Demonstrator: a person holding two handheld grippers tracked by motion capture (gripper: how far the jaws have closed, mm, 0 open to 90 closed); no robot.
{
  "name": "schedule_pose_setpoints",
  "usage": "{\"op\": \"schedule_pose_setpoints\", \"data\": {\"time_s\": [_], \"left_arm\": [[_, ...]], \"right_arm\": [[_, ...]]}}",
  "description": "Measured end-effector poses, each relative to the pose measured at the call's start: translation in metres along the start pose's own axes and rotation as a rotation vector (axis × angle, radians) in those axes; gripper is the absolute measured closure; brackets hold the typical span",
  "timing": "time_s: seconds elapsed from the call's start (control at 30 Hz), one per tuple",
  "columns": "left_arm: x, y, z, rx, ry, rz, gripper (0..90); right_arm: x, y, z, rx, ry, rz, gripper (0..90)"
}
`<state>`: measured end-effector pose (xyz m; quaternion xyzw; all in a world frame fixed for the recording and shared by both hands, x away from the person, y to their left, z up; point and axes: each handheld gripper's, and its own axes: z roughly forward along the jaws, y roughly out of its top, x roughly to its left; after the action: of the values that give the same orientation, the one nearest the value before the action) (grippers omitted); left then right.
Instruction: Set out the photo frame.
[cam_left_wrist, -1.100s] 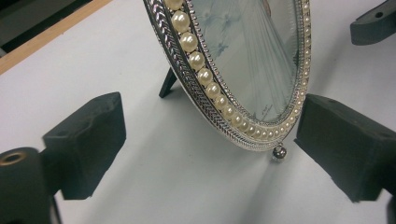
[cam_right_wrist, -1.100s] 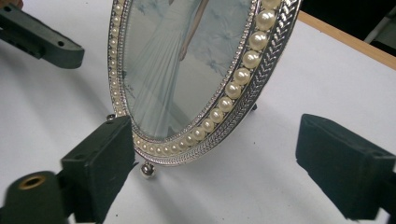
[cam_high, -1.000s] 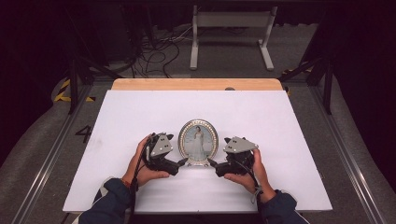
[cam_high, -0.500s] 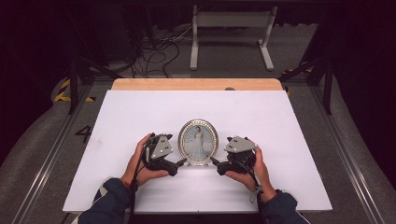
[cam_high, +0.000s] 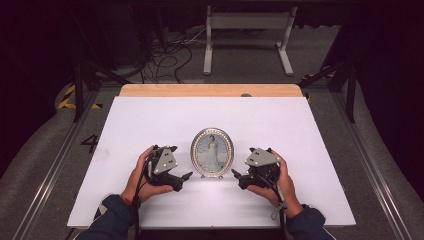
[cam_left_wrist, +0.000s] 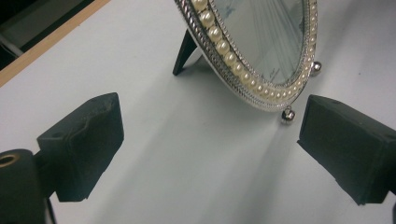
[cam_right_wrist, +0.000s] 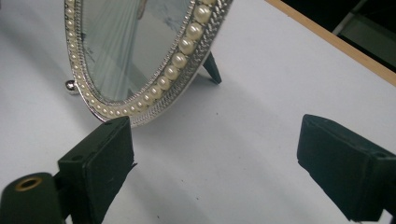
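The oval photo frame (cam_high: 213, 152) stands upright near the bench's (cam_high: 150, 115) front edge, between the left gripper (cam_high: 184, 179) and right gripper (cam_high: 236, 175), both spread and empty; seemingly released, next comes drawing clear

- High view: fixed above the near side, facing forward and down, far enough to take in the whole white table (cam_high: 150, 120).
- Gripper views: low, close, aimed inward from opposite sides at the shared oval photo frame (cam_high: 212, 152) (cam_left_wrist: 261, 51) (cam_right_wrist: 140, 60).
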<state>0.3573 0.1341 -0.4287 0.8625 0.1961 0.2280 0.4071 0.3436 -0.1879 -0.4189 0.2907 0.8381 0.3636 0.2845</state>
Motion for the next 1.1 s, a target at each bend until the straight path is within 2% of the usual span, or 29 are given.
{"op": "schedule_pose_setpoints", "data": {"time_s": [0.5,0.63,1.1], "left_arm": [[0.006,-0.023,-0.021,0.020,0.037,-0.020,7.0],[0.008,-0.028,-0.026,0.017,0.044,-0.037,7.0],[0.014,-0.045,-0.042,0.029,0.071,-0.046,7.0]], "right_arm": [[-0.015,-0.019,-0.017,0.014,-0.048,0.019,10.4],[-0.018,-0.023,-0.021,0.014,-0.058,0.025,10.4],[-0.027,-0.040,-0.038,0.027,-0.092,0.032,10.3]]}}
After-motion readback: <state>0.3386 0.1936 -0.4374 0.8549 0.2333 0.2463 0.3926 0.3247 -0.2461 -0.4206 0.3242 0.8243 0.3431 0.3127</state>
